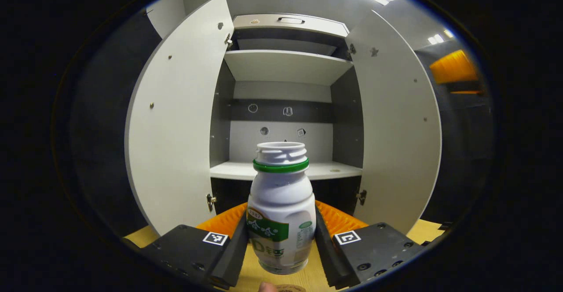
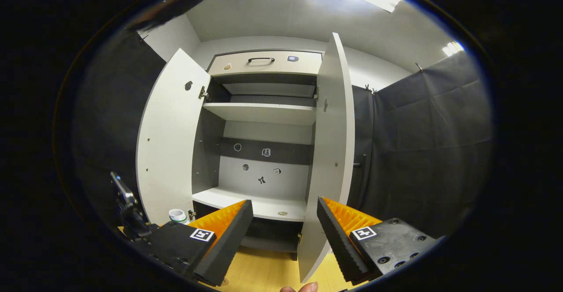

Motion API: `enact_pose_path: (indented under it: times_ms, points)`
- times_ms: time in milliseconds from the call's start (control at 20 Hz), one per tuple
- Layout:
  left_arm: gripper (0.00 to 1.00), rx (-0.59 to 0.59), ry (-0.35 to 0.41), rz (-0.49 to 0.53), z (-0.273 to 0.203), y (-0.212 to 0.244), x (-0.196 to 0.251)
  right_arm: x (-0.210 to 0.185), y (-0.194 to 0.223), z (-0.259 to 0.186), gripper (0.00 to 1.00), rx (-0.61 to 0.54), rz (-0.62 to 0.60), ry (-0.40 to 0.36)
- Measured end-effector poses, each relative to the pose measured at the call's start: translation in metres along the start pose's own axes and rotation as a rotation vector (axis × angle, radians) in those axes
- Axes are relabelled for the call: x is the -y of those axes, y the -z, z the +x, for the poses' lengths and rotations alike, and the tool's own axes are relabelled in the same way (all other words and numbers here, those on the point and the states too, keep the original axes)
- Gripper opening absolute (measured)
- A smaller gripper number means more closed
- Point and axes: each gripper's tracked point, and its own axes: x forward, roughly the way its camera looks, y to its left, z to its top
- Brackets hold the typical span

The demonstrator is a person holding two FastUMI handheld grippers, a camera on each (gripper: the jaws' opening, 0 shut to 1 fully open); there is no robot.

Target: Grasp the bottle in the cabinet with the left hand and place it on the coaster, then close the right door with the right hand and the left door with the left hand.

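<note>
A white bottle (image 1: 281, 208) with a green neck ring, a green label and no cap stands upright between my left gripper's (image 1: 280, 224) fingers, which press on its two sides. It is out in front of the open cabinet (image 1: 286, 169), over the wooden tabletop (image 1: 246, 279). A sliver of a brown round coaster (image 1: 290, 288) shows below it at the bottom edge. In the right gripper view the bottle's top (image 2: 178, 216) peeks out by the left door (image 2: 169, 151). My right gripper (image 2: 285, 206) is open, close to the edge-on right door (image 2: 330, 151).
Both cabinet doors stand wide open, left door (image 1: 176, 129) and right door (image 1: 396, 133). The shelves (image 1: 286, 65) are bare. A drawer with a handle (image 2: 261, 60) tops the cabinet. Black cloth walls (image 2: 418, 151) close the booth. A fingertip (image 2: 303, 288) shows at the bottom edge.
</note>
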Motion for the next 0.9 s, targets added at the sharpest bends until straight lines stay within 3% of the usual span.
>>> enact_pose_path:
  times_ms: [400, 650, 900]
  points:
    - [0.73, -0.048, 0.052, -0.005, -0.035, 0.107, 0.018, 0.008, 0.018, 0.002, 0.97, -0.041, 0.034, -0.005]
    - [0.74, -0.023, 0.079, 0.002, -0.024, 0.144, 0.02, 0.013, 0.023, 0.008, 0.98, -0.064, 0.034, -0.01]
    - [0.73, -0.045, 0.044, 0.003, -0.015, 0.176, 0.011, 0.025, 0.03, 0.01, 0.98, -0.091, 0.017, 0.01]
